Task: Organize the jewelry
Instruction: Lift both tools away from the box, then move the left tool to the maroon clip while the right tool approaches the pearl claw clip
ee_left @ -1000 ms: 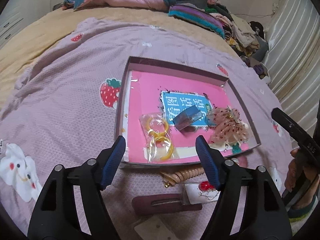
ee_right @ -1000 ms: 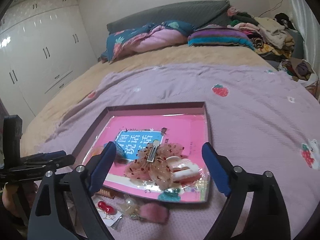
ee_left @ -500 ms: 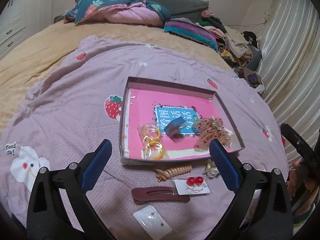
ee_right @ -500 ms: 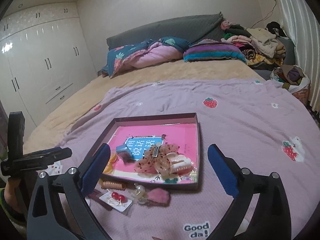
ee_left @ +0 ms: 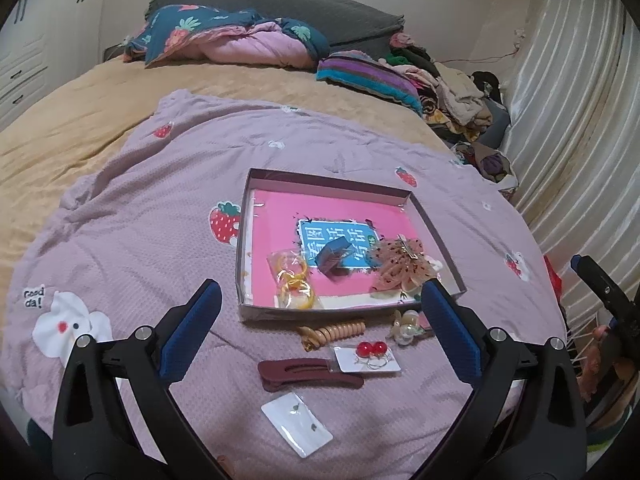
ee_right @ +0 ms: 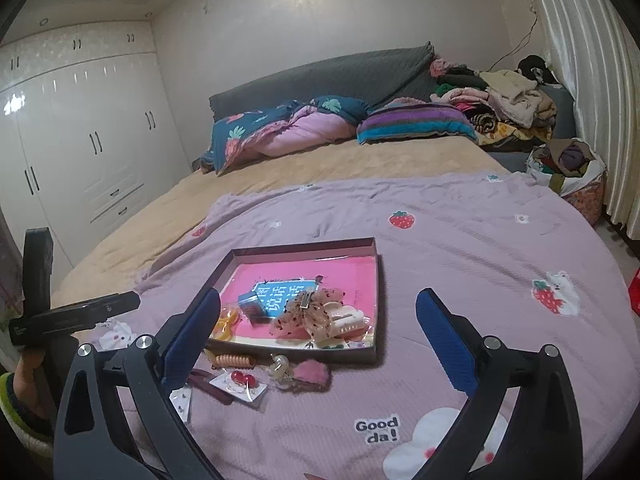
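My left gripper (ee_left: pixel 320 328) hangs above the near edge of the lilac waffle-textured blanket (ee_left: pixel 140 248), its blue-padded fingers (ee_left: pixel 192 328) spread wide and holding nothing. My right gripper (ee_right: pixel 318 336) is likewise splayed wide and empty, tilted down toward the same spot from the other side.

The shallow cardboard tray (ee_left: pixel 248 200) lies flat on the blanket, its floor glossy pink with a blue printed label. Inside it lie a clear bag of amber plastic rings (ee_left: pixel 294 280), a small dark-blue box (ee_left: pixel 334 256) tipped on its side, and a sheer peach dotted bow clip (ee_left: pixel 400 272).

Just outside the tray's near wall lie a peach spiral hair tie (ee_left: pixel 332 330), a pearly clip (ee_left: pixel 406 326), red bead earrings on a white card (ee_left: pixel 370 354), a smooth maroon barrette (ee_left: pixel 308 374), and a white card with tiny studs (ee_left: pixel 296 424). A fuzzy pink clip (ee_right: pixel 310 374) shows in the right view.
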A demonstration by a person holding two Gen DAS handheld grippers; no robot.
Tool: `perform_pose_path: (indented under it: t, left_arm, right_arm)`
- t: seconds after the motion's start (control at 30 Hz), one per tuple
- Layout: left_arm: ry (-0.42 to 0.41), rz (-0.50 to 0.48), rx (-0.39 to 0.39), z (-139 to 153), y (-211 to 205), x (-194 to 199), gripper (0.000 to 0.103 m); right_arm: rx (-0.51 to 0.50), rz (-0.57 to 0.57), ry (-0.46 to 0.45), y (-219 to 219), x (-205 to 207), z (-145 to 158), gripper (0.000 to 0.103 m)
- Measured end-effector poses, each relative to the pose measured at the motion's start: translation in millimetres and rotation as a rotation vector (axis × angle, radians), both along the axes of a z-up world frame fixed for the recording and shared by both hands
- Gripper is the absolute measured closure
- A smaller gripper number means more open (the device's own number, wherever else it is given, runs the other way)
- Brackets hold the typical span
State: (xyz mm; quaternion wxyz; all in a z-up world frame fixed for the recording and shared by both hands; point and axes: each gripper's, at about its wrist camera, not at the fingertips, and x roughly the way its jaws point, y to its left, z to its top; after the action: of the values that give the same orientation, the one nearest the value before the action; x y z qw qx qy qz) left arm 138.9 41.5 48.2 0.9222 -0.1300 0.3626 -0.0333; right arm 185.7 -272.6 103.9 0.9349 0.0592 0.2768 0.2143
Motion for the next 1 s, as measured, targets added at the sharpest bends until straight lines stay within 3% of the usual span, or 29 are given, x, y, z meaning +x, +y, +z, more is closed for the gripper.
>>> perform_pose_path:
  t: [0.5, 1.0]
  left_arm:
    - [0.009, -0.045, 0.031, -9.0, -8.1, -21.6, 0.010]
    - [0.053, -0.088, 0.067, -32.3, -12.1, -37.5, 0.010]
  right_arm:
    - [-0.019, -0.001, 0.003, -3.8, -31.0, 2.6, 0.005]
    - [-0.074, 0.041, 0.050, 17.5, -48.9, -16.3, 0.005]
